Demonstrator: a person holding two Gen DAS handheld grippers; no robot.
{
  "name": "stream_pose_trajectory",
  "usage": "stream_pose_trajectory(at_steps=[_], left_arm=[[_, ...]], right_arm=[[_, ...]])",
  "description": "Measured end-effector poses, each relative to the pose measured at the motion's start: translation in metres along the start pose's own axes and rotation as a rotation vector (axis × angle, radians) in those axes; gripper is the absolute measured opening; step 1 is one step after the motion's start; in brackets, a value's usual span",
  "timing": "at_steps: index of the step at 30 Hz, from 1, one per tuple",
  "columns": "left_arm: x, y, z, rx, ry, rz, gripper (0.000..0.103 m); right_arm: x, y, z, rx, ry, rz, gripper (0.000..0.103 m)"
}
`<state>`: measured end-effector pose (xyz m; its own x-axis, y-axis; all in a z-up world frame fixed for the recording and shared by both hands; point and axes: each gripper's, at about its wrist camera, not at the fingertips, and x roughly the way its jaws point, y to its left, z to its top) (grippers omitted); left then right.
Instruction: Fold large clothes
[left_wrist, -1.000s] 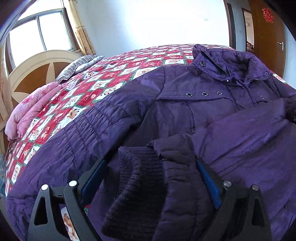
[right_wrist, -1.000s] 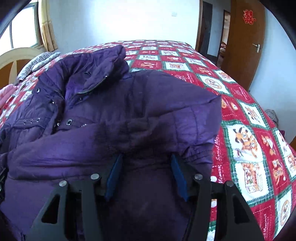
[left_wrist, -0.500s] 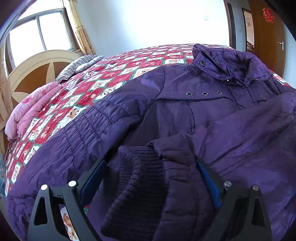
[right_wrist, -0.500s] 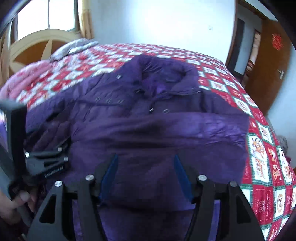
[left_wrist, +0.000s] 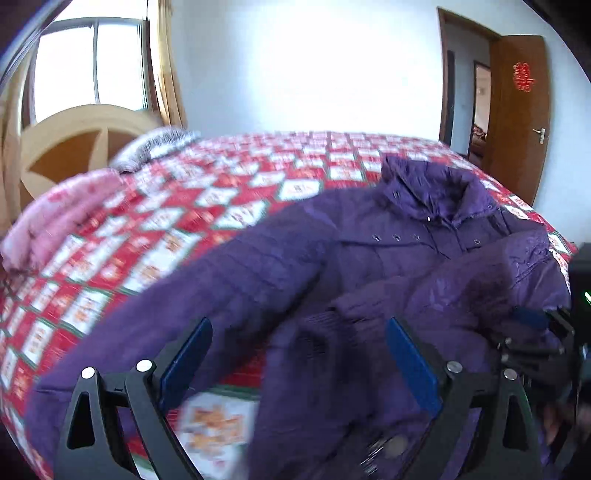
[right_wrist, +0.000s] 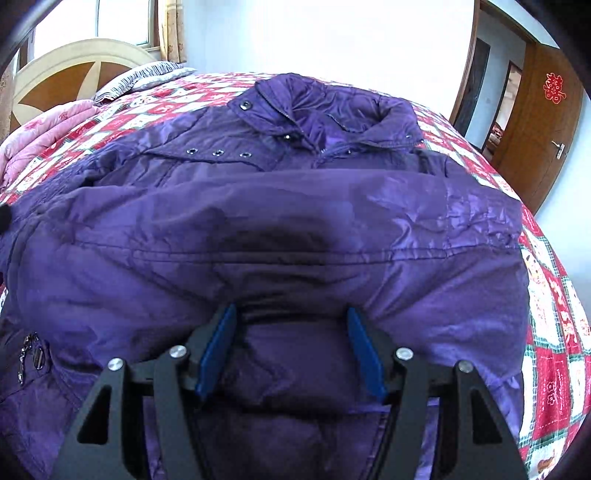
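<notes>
A large purple padded jacket (right_wrist: 295, 206) lies front up on the bed, collar at the far side. One sleeve is folded across its chest, and the knitted cuff (left_wrist: 314, 339) rests on the jacket's near left part. My left gripper (left_wrist: 298, 324) hovers above and short of that cuff, open wide, its pads touching nothing. My right gripper (right_wrist: 291, 311) is shut on a thick fold of the folded sleeve, with fabric filling the gap between the blue pads. In the left wrist view the right gripper (left_wrist: 535, 325) shows at the right edge, on the sleeve.
The jacket lies on a red, white and green patchwork bedspread (left_wrist: 229, 206). A pink quilt (left_wrist: 66, 214) and a striped pillow (left_wrist: 155, 147) lie by the round wooden headboard (left_wrist: 74, 136). A brown door (left_wrist: 517, 110) stands open at the far right.
My left gripper has let go of the cuff, risen and drawn back. My right gripper carried the sleeve leftward across the jacket's chest, and its jaws stand slightly wider.
</notes>
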<state>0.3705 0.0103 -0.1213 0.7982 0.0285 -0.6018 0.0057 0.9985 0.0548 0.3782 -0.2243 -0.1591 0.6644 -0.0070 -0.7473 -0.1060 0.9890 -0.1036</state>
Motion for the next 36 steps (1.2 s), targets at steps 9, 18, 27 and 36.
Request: stream_pose_trajectory(at_steps=[9, 18, 27, 36], left_arm=[[-0.041, 0.124, -0.053, -0.036, 0.013, 0.376, 0.096], [-0.072, 0.243, -0.128, -0.283, 0.109, 0.5, 0.095], [-0.044, 0.235, -0.129, -0.453, 0.112, 0.234, 0.092], [-0.082, 0.215, -0.081, -0.315, -0.017, 0.238, 0.017]], right_arm=[[0.002, -0.002, 0.005, 0.009, -0.015, 0.001, 0.067], [-0.003, 0.002, 0.003, -0.01, -0.037, -0.032, 0.067], [-0.048, 0.016, -0.022, -0.02, -0.105, 0.029, 0.067], [-0.067, 0.024, -0.046, 0.002, -0.11, 0.108, 0.067]])
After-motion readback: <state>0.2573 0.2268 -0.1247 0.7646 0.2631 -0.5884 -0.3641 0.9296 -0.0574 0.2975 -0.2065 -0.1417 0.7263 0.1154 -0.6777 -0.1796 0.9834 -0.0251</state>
